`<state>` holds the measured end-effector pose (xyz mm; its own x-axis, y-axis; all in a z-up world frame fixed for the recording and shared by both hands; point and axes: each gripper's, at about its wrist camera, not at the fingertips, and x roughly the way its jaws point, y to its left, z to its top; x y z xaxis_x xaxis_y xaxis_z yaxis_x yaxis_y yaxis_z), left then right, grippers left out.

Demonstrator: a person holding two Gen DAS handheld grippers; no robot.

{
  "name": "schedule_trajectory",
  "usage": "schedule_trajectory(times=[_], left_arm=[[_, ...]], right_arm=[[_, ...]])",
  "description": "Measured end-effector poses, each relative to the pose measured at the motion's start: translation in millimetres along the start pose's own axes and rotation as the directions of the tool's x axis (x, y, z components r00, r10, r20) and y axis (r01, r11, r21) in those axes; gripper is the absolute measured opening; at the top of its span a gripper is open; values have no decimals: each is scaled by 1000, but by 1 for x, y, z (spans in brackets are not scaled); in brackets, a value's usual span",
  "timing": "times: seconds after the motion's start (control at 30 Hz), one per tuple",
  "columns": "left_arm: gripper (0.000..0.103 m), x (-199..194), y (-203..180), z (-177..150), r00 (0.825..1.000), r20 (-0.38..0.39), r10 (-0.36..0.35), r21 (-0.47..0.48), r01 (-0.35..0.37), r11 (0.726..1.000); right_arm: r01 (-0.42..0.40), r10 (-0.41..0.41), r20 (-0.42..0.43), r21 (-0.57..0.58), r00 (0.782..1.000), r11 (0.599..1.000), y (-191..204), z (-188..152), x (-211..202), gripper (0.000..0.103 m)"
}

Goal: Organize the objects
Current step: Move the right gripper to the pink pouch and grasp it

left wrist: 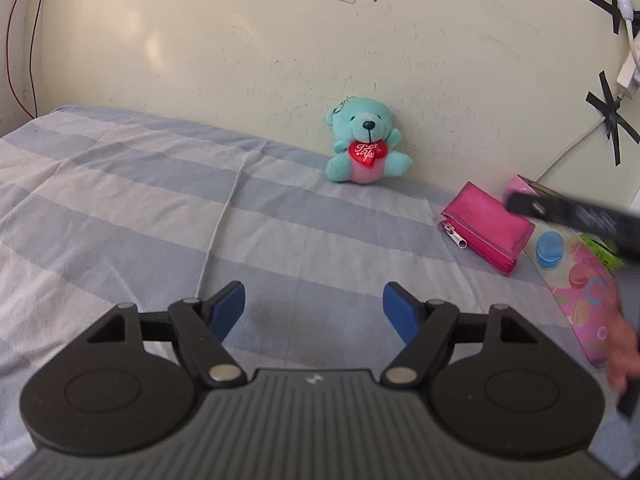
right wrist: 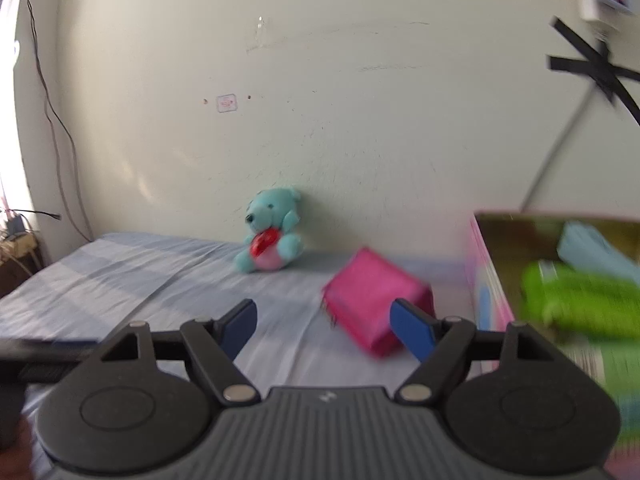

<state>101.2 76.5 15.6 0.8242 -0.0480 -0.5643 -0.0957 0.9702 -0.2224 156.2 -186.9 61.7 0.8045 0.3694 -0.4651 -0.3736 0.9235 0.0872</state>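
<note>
Here both the left tongs point(left wrist: 314, 306) and right tongs point(right wrist: 324, 322) gape wide, holding nothing.

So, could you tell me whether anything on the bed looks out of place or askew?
Nothing looks spilled or damaged. The pink wallet lies at an angle on the sheet, beside the box rather than in it. The teddy sits upright against the wall, apart from the rest. Both grippers are open and empty.

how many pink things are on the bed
3: a wallet lying right of the bear; a box by the wall behind it, open-topped in the right view; a patterned pouch at the near right. More may be hidden in the box.
</note>
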Motion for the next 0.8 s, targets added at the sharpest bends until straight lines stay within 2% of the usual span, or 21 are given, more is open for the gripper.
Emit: schedule_trajectory(times=[0.13,0.17,0.23,0.27,0.3,0.4,0.53,0.63,0.7,0.8], left_arm=[[78,1,-2,0,1000,-5,-2,15,2,1000],[78,2,-1,0,1000,-7,-2,13,2,1000],[78,3,1,1,1000,-14,-5,2,5,1000],[78,3,2,2,1000,-15,-6,-5,6,1000],[78,2,3,2,1000,-16,-7,-9,7,1000],[78,2,2,2,1000,-16,-5,-10,4,1000],[78,2,1,0,1000,-18,1,-1,-1,1000],[78,3,-1,-1,1000,-21,4,12,-4,1000],[78,3,-2,-2,1000,-17,4,21,-4,1000],[78,1,-4,-3,1000,-11,-7,34,7,999]], right_arm=[[79,-76,-133,14,988,997,-17,36,76,75],[75,-69,-181,26,981,997,-24,40,94,75],[65,-45,-311,55,949,996,-35,39,125,74],[57,-35,-350,53,936,997,-37,36,133,76],[39,-24,-343,36,939,999,-36,33,132,75],[-54,40,-337,-32,941,998,-25,21,112,63],[-226,186,-324,-91,928,970,-4,-12,56,63],[-330,278,-324,-116,904,937,13,-41,4,62],[-366,313,-320,-122,894,922,24,-57,-28,62],[-373,322,-293,-136,900,918,35,-70,-62,63]])
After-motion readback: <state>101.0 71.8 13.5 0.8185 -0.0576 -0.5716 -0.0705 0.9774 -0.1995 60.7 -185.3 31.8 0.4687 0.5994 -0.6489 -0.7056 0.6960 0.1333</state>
